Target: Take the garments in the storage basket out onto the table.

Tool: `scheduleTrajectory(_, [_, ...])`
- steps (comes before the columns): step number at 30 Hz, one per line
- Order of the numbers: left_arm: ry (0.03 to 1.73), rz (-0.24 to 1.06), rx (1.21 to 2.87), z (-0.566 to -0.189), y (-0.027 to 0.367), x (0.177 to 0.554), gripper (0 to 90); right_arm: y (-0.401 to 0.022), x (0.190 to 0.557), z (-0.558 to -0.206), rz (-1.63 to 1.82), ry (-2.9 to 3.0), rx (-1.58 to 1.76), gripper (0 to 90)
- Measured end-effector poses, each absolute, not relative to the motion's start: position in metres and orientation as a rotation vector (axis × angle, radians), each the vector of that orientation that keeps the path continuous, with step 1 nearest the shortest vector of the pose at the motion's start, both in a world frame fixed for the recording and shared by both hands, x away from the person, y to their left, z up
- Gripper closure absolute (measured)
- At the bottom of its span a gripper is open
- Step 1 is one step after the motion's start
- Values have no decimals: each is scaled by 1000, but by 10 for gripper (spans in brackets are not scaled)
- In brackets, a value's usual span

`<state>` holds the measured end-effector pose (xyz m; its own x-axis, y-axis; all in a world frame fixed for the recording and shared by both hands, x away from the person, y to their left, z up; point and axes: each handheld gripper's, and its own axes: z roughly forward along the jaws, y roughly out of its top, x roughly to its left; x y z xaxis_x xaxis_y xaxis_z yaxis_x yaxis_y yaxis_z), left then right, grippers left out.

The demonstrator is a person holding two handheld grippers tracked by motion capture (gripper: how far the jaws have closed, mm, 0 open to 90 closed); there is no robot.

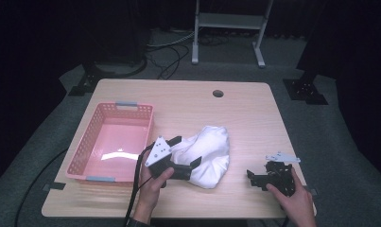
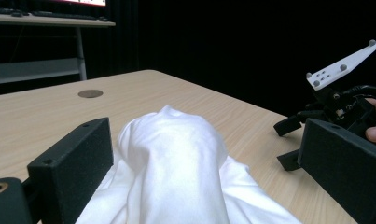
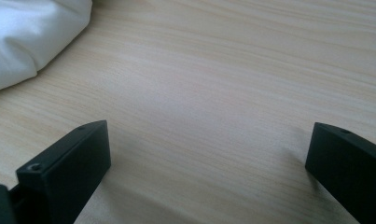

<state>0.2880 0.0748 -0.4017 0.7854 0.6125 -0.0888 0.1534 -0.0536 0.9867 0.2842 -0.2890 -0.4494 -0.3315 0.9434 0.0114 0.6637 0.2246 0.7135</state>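
Observation:
A crumpled white cloth lies in a heap on the wooden table, right of a pink basket. My left gripper is open at the cloth's left edge, one jaw on each side of a raised fold. In the left gripper view the cloth bulges up between the two black jaws of the left gripper, which are not closed on it. My right gripper rests open near the table's front right, apart from the cloth. In the right gripper view the right gripper holds nothing, with the cloth at the upper left.
The pink basket is empty, and its right wall stands close to my left hand. A round cable hole sits near the table's far edge. The right gripper shows beyond the cloth in the left gripper view. A metal stand is behind the table.

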Motion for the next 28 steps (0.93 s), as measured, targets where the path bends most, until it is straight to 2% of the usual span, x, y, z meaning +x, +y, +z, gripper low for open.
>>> scheduleTrajectory(28, [641, 407, 1604, -435, 81, 281, 27, -289, 284, -449, 882, 2078, 1480, 0])
